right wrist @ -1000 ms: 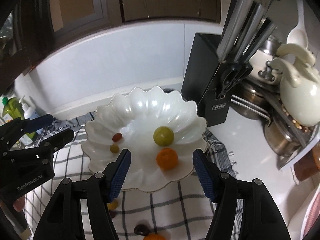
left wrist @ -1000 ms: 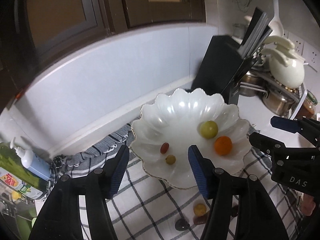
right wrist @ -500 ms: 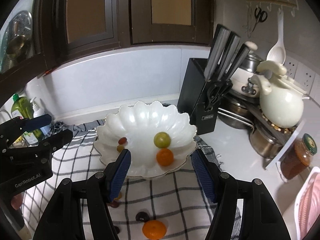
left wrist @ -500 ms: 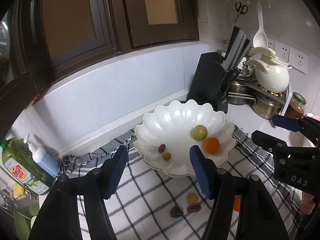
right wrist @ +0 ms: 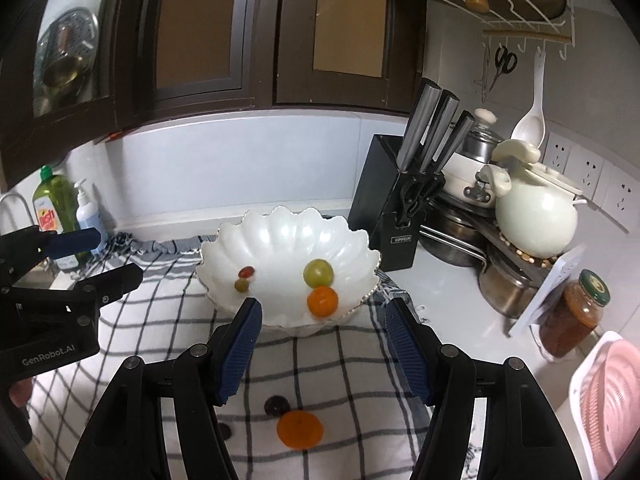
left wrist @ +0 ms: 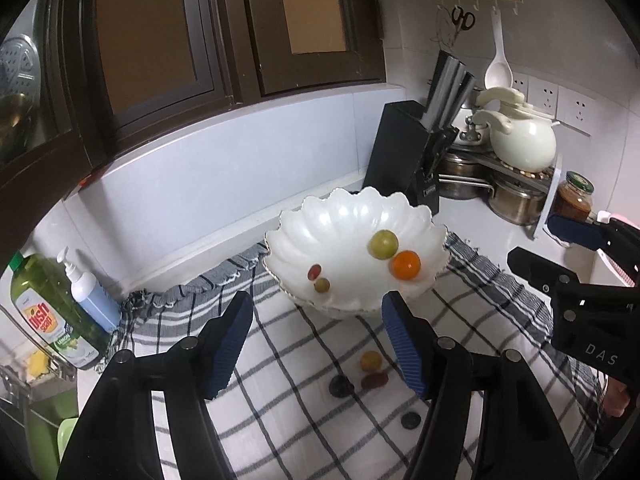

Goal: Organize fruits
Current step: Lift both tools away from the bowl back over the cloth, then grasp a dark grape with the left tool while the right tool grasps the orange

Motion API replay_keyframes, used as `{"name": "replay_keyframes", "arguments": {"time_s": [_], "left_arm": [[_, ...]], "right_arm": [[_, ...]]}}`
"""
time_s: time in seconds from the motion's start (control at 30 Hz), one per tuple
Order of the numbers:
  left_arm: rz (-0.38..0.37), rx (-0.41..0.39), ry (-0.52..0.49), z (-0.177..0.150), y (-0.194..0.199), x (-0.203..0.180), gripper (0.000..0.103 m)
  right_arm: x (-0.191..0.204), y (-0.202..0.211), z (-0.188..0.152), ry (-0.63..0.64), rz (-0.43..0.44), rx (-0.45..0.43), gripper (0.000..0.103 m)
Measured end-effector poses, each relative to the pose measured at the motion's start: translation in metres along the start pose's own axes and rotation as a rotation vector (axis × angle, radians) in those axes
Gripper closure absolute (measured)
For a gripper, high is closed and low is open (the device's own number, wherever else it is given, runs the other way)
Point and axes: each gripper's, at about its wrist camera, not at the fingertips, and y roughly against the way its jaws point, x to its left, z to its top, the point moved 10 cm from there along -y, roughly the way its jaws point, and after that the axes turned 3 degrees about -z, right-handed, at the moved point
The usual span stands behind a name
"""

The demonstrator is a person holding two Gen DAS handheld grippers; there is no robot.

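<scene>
A white scalloped bowl (left wrist: 348, 216) (right wrist: 280, 232) stands on a checked cloth and holds a green fruit (left wrist: 383, 244) (right wrist: 318, 272), an orange (left wrist: 405, 264) (right wrist: 322, 301), a red grape (left wrist: 314, 271) and a small green grape (left wrist: 321, 285). On the cloth in front lie a yellow fruit (left wrist: 371, 360), a red grape (left wrist: 375, 380), two dark grapes (left wrist: 341, 385) (left wrist: 411, 421) and a loose orange (right wrist: 299, 429). My left gripper (left wrist: 316, 338) and right gripper (right wrist: 322, 344) are both open and empty, above the cloth, short of the bowl.
A black knife block (right wrist: 394, 216), pots and a cream kettle (right wrist: 536, 216) stand at the right. A jar (right wrist: 576, 312) and a pink rack (right wrist: 608, 392) sit at the far right. Dish soap (left wrist: 48, 312) and a pump bottle (left wrist: 88, 296) stand at the left by the sink.
Both grippers have pulled back and up from the bowl. The bowl looks smaller and the loose fruits on the cloth have come into view. Both stay open.
</scene>
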Motion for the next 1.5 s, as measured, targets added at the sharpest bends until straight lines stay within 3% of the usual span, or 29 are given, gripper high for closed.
{"name": "replay_keyframes", "arguments": {"time_s": [0.23,0.73,1.2,1.5], "left_arm": [[-0.006,0.0,-0.025,-0.025,0.007,-0.009,0.037],[-0.037,0.019,-0.058,-0.071,0.005,-0.027,0.037],[-0.077,0.038,-0.115,-0.105,-0.007,-0.05,0.037],[-0.115,0.114,-0.104,-0.132,-0.03,-0.065,0.042]], "right_arm": [[0.002,0.015,-0.02,0.024,-0.017,-0.014,0.037],[0.015,0.009,-0.08,0.015,0.054,0.093,0.037],[0.026,-0.009,-0.115,0.004,0.091,0.157,0.037],[0.023,-0.025,-0.134,0.009,0.074,0.207,0.037]]}}
